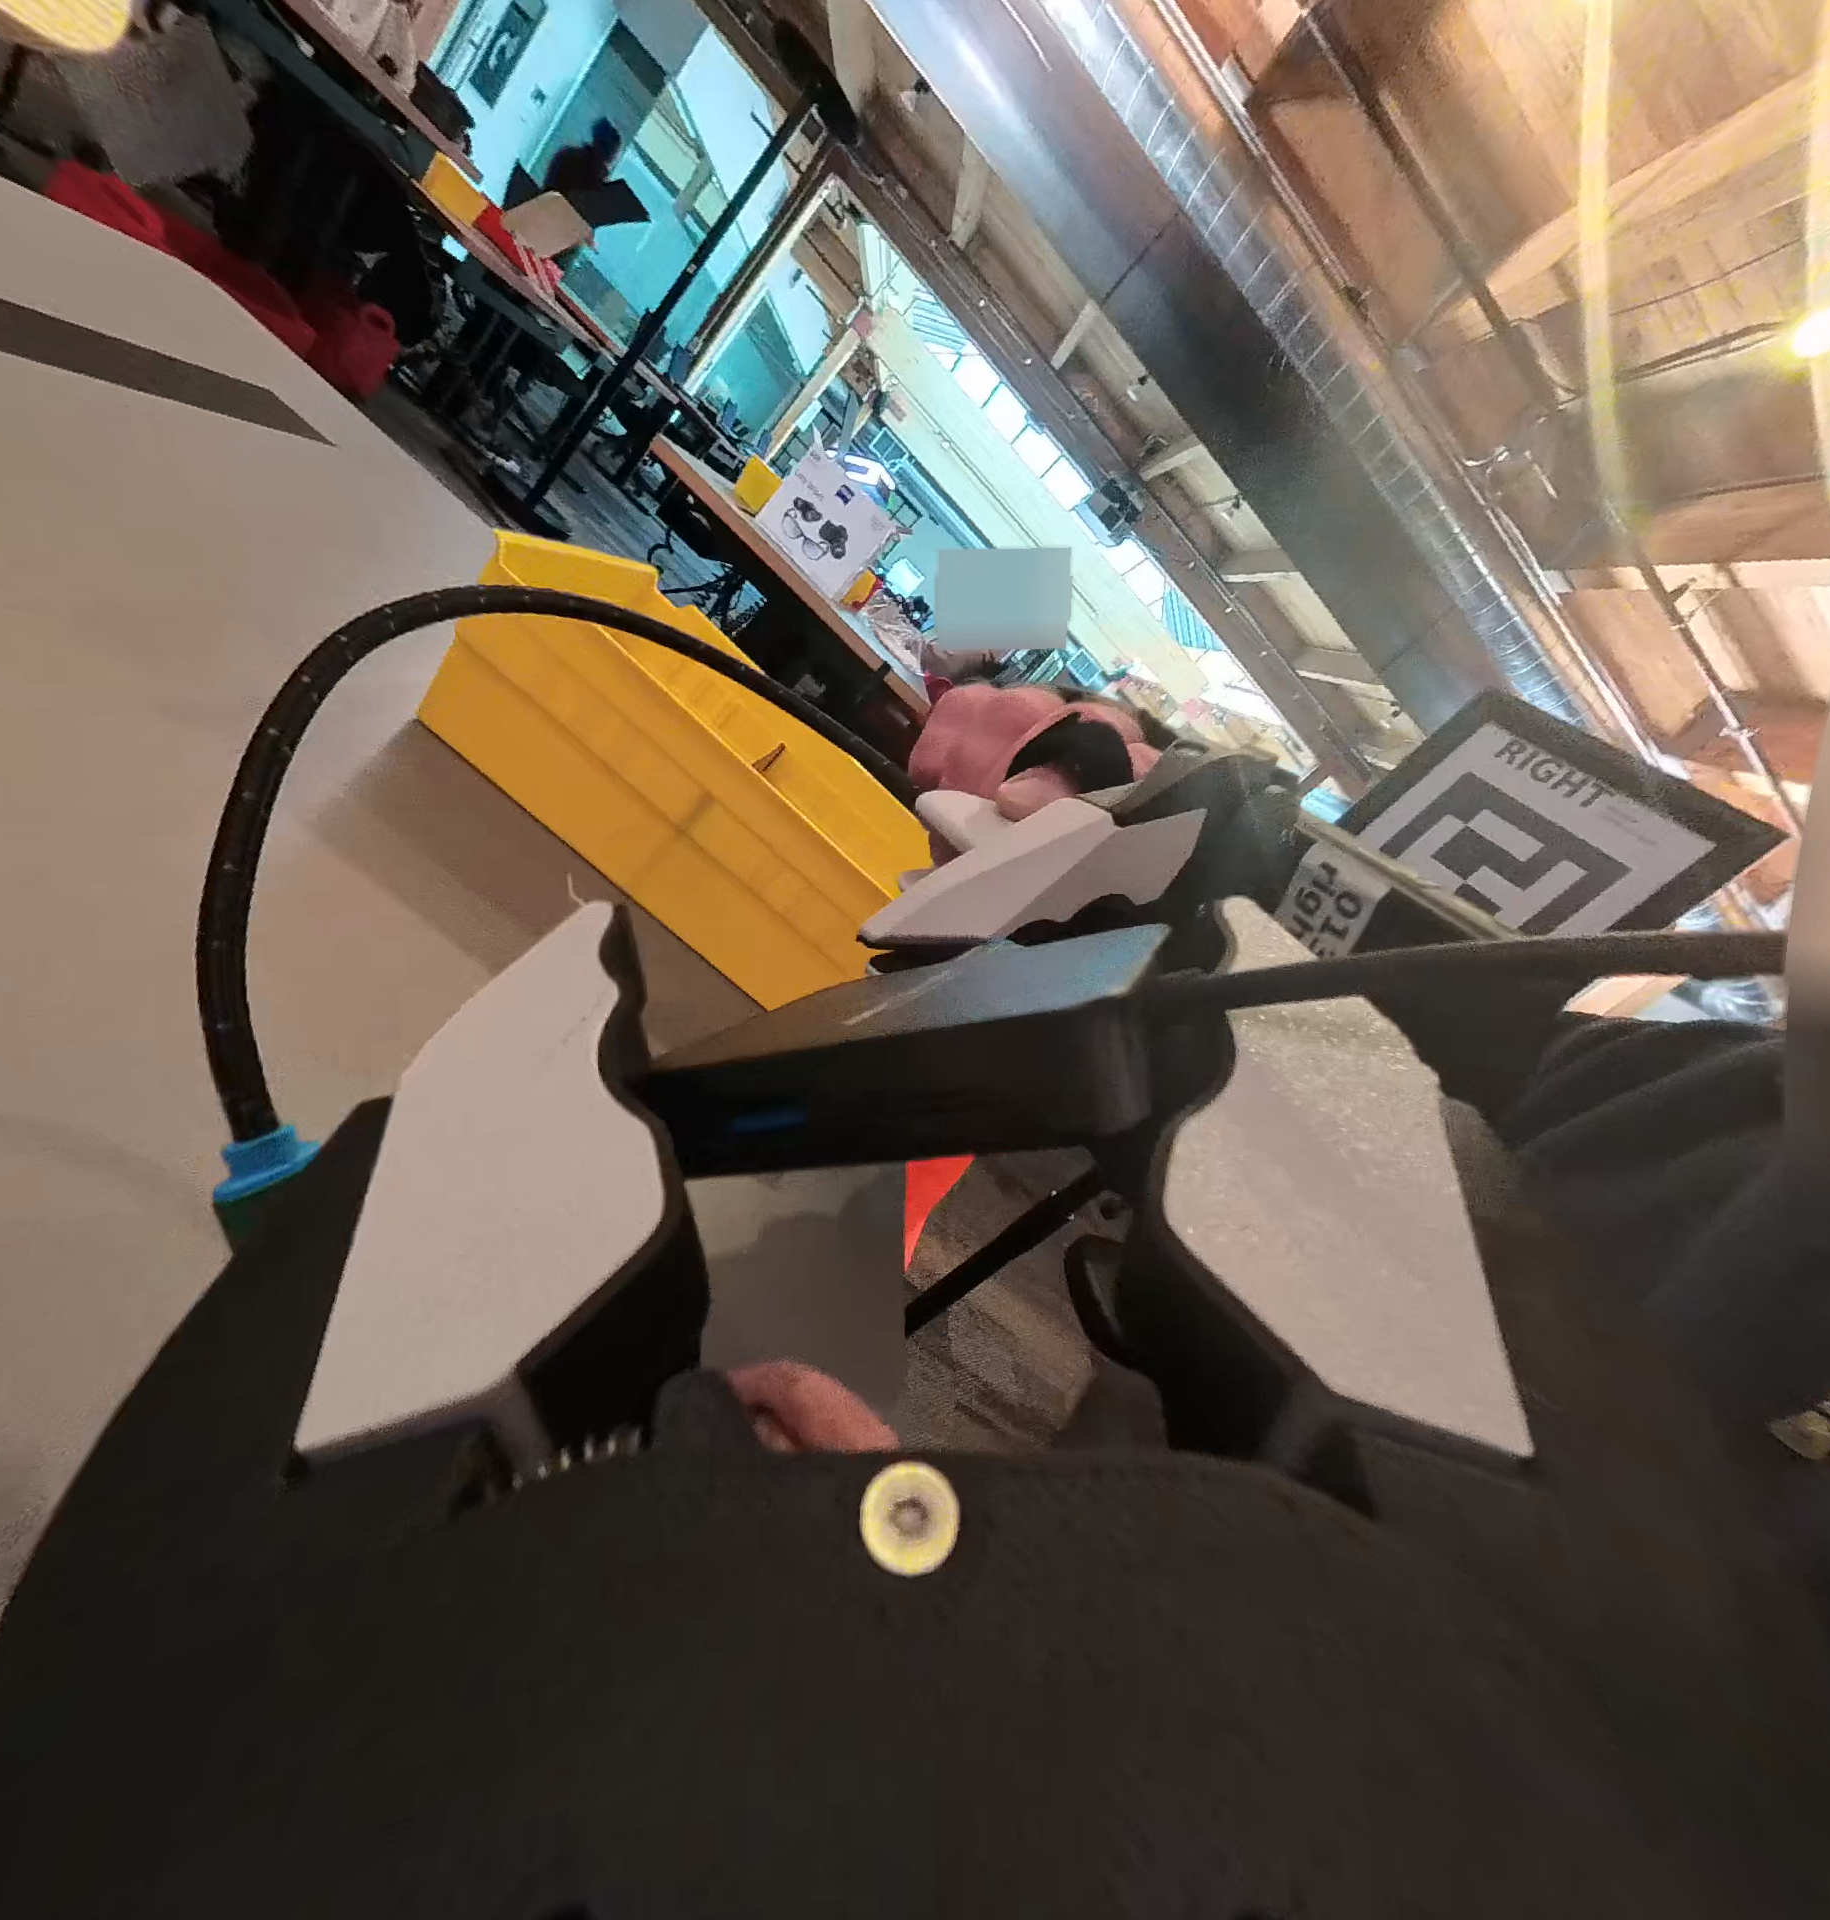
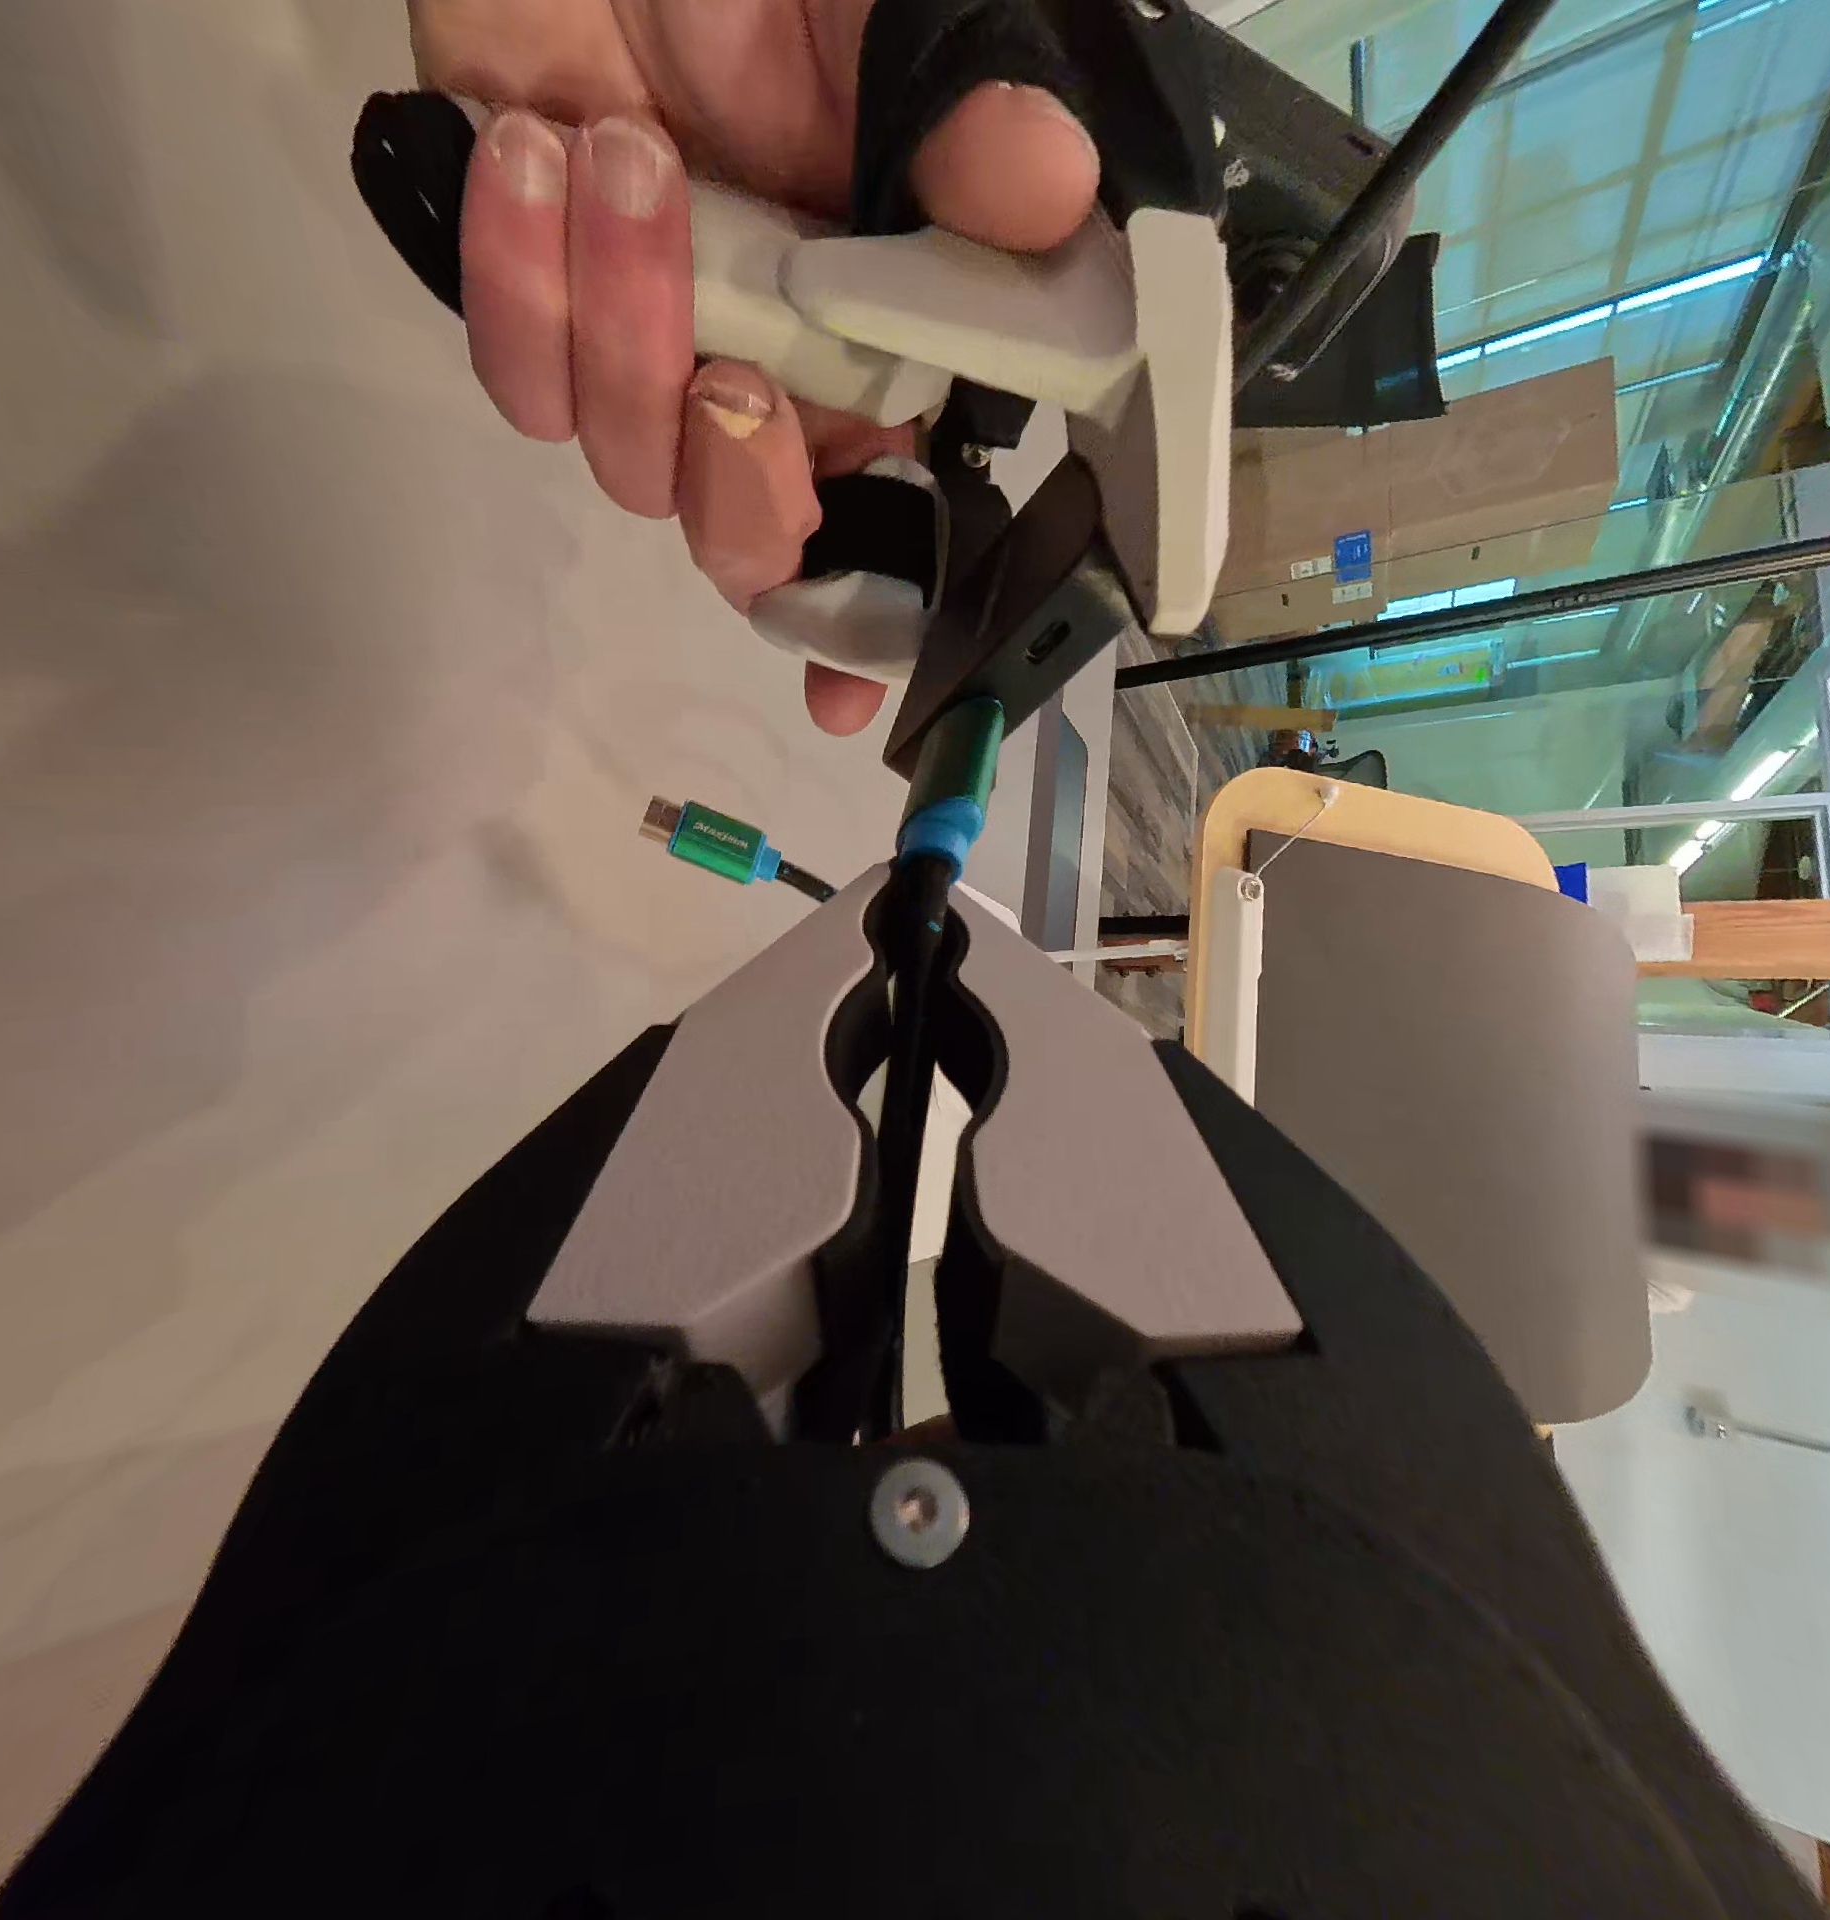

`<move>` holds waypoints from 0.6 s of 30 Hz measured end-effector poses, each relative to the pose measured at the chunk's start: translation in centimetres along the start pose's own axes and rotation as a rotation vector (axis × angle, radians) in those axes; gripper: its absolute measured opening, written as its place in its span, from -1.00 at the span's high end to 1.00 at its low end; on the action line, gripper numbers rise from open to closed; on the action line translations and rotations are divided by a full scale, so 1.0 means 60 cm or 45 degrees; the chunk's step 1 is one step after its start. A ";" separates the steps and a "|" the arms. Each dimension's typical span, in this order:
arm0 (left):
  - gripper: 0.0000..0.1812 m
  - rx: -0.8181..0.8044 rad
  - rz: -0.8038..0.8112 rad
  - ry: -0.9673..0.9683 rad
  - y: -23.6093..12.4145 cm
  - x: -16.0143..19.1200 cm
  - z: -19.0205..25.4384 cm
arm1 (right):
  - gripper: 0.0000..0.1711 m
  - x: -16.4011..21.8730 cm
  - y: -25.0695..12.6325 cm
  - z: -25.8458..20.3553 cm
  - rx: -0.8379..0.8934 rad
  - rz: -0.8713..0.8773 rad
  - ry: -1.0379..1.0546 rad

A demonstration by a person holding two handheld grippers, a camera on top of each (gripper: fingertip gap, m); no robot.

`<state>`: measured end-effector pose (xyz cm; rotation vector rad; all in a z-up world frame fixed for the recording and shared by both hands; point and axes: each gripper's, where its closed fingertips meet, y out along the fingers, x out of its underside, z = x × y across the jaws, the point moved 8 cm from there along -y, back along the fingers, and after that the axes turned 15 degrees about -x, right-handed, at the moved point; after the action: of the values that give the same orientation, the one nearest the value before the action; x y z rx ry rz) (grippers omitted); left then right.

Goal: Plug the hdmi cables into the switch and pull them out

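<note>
1. The left gripper (image 1: 916, 1049) has its jaws closed on the switch (image 1: 911, 1049) — a flat black box held crosswise between the grey fingertips, raised off the table (image 1: 111, 675).
2. The right gripper (image 2: 916, 914) has its jaws nearly together, pinching a black cable (image 2: 906, 1049) just behind its blue collar.
3. That cable's green plug (image 2: 958, 753) sits just ahead of the right jaws, seated in the switch's edge port.
4. A second green plug (image 2: 708, 836) lies loose on the table — just ahead and to the left of the right jaws.
5. A yellow bin (image 1: 662, 748) stands beyond the left jaws.
</note>
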<state>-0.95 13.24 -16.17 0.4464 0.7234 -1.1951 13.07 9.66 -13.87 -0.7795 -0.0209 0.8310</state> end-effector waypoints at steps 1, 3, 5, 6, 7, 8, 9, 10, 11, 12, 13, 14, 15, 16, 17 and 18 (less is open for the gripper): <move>-0.09 0.011 -0.005 -0.014 0.001 0.001 0.000 | 1.00 0.001 -0.002 -0.001 0.001 -0.002 -0.003; -0.06 0.000 -0.031 0.022 0.001 0.005 0.002 | 1.00 0.003 -0.004 -0.002 0.008 -0.009 -0.013; -0.05 -0.002 -0.036 0.030 -0.001 0.007 0.005 | 1.00 0.002 -0.005 -0.004 0.016 -0.007 -0.022; -0.05 -0.013 -0.027 0.049 -0.002 0.007 0.007 | 1.00 0.002 -0.005 -0.004 0.026 -0.011 -0.033; -0.05 -0.022 -0.022 0.053 -0.004 0.007 0.009 | 1.00 0.002 -0.005 -0.004 0.043 -0.016 -0.051; -0.05 -0.019 -0.016 0.058 -0.005 0.008 0.010 | 1.00 0.001 -0.005 -0.003 0.058 -0.015 -0.061; -0.05 -0.023 -0.006 0.076 -0.006 0.007 0.012 | 1.00 0.001 -0.006 -0.002 0.068 -0.013 -0.060; -0.05 -0.031 0.007 0.096 -0.007 0.007 0.014 | 1.00 0.000 -0.006 -0.001 0.082 -0.012 -0.062; -0.05 -0.032 0.012 0.118 -0.008 0.007 0.017 | 1.00 -0.001 -0.007 -0.001 0.091 -0.010 -0.066; -0.05 -0.026 0.005 0.127 -0.009 0.007 0.018 | 1.00 -0.003 -0.008 -0.002 0.096 -0.017 -0.073; -0.05 -0.016 -0.004 0.115 -0.011 0.006 0.018 | 1.00 -0.007 -0.009 -0.003 0.105 -0.034 -0.093; -0.05 0.002 -0.020 0.085 -0.012 0.006 0.019 | 1.00 -0.011 -0.010 -0.004 0.114 -0.055 -0.120; -0.05 0.036 -0.054 0.046 -0.014 0.006 0.018 | 1.00 -0.015 -0.012 -0.004 0.120 -0.081 -0.149; -0.09 0.071 -0.092 0.004 -0.016 0.006 0.017 | 1.00 -0.017 -0.015 -0.004 0.128 -0.109 -0.181; -0.14 0.074 -0.104 -0.014 -0.020 0.005 0.015 | 1.00 -0.019 -0.017 -0.004 0.134 -0.133 -0.212; -0.15 0.062 -0.110 -0.020 -0.023 0.005 0.014 | 1.00 -0.020 -0.020 -0.004 0.135 -0.155 -0.240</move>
<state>-1.96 12.06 -15.73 0.4494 0.7067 -1.2987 13.08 8.19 -12.97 -0.5923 -0.1884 0.7809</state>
